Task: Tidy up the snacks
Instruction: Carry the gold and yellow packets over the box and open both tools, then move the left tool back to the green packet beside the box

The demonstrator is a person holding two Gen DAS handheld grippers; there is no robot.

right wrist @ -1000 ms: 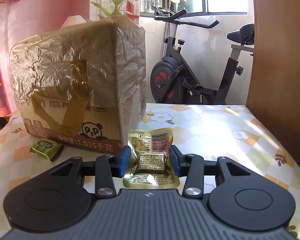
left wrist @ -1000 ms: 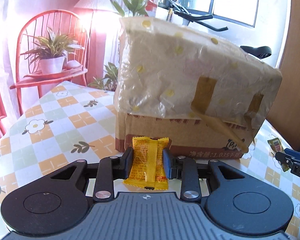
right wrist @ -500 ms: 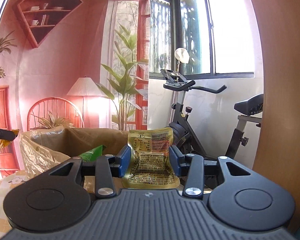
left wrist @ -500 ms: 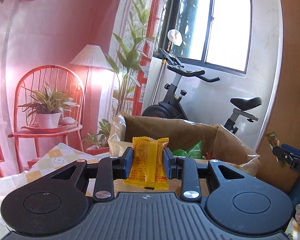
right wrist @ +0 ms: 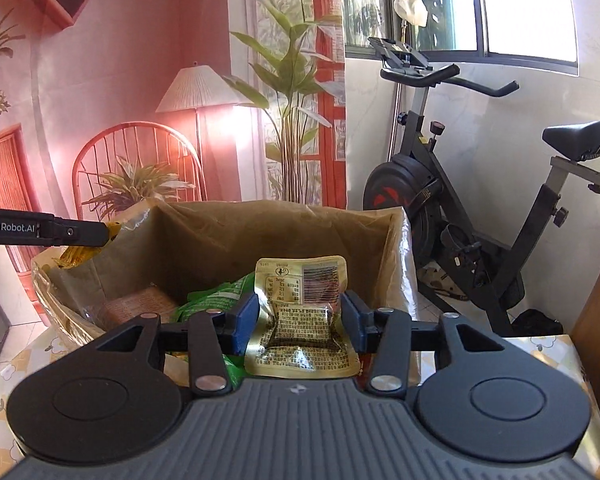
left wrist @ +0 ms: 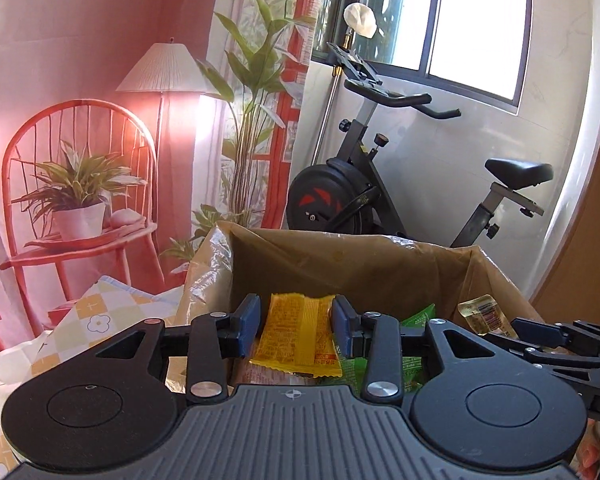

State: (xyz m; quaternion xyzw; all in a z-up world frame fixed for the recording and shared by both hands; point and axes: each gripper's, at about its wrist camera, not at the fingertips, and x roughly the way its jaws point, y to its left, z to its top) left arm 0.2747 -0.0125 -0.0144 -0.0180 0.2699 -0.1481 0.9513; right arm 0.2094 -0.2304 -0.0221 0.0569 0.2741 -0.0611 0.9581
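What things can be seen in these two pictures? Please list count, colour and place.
cardboard box: one, brown, plastic-lined, centre
green packet: at least one, green, inside the box
yellow packet: one, yellow, between the left tongs, over the box
gold packet: one, gold, between the right tongs, over the box
exercise bike: one, black, behind the box
left tongs: one, black with blue pads, jaws just opening
right tongs: one, black with blue pads, jaws just opening

Bright daylight floods through the window (left wrist: 480,28), blown out to white glare; edges bow with fisheye distortion, focus sharp.
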